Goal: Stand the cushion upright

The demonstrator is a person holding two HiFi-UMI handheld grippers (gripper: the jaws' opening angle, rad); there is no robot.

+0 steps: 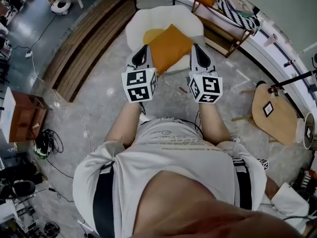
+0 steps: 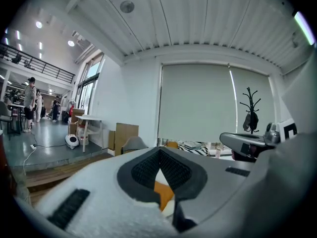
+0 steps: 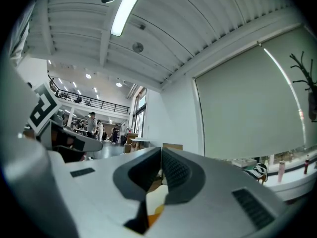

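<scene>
Head view: both units are held out level, side by side, in front of the person. The orange square fabric cushion [image 1: 169,46] sits on the seat of a white rounded upholstered armchair [image 1: 183,16], one corner pointing towards the chair back. From this angle I can't say if it is flat or leaning. The left hand-held gripper [image 1: 144,52] has its tip at the cushion's left edge and the right hand-held gripper [image 1: 197,52] has its tip at the right edge. Contact is unclear on both. The cushion lies between the two tips. Grey stone floor [image 1: 99,108] is all around.

Left gripper view: the left hand-held gripper [image 2: 159,156] has its jaws together, pads meeting at the tip, with nothing clamped. A slice of the orange cushion [image 2: 163,195] shows below, through the gap behind the pads. A black coat stand [image 2: 250,113] stands against the pale blind at the right.

Right gripper view: the right hand-held gripper [image 3: 161,165] is also closed, pads touching, and empty. A bit of the white chair and a sliver of orange cushion [image 3: 154,215] show under the jaws.
</scene>
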